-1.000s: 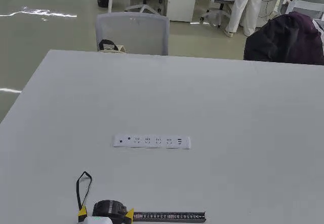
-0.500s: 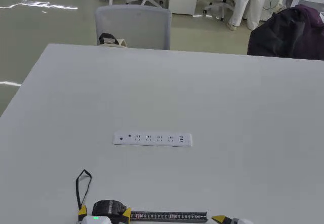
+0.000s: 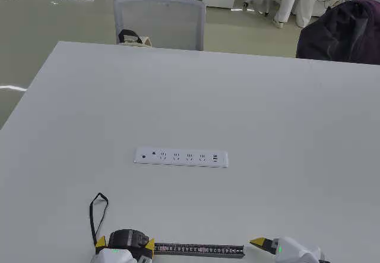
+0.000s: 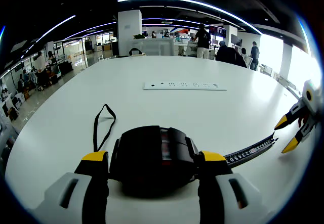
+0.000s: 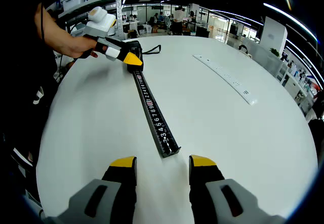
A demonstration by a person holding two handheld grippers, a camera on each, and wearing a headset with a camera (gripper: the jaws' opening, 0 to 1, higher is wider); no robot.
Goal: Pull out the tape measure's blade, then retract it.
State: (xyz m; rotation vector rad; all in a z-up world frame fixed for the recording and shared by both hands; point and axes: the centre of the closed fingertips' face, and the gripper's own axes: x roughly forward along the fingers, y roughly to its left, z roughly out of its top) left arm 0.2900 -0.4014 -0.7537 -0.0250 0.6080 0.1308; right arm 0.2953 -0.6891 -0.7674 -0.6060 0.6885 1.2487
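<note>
Clamping the tape measure (image 3: 127, 239) by its black case, the left tongs (image 4: 153, 157) hold it on the bench (image 3: 285, 114) nearer the person than the power strip (image 3: 180, 157), off its left end; the blade (image 5: 154, 115) lies flat, extended rightward, and the right tongs (image 5: 163, 161) gape empty just past its tip.

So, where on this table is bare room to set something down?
Free: the wide table surface between the power strip and the far edge, also both sides of the strip. Crowded: the near edge, where the left gripper clamps the tape measure, its blade stretched toward the open right gripper.
</note>
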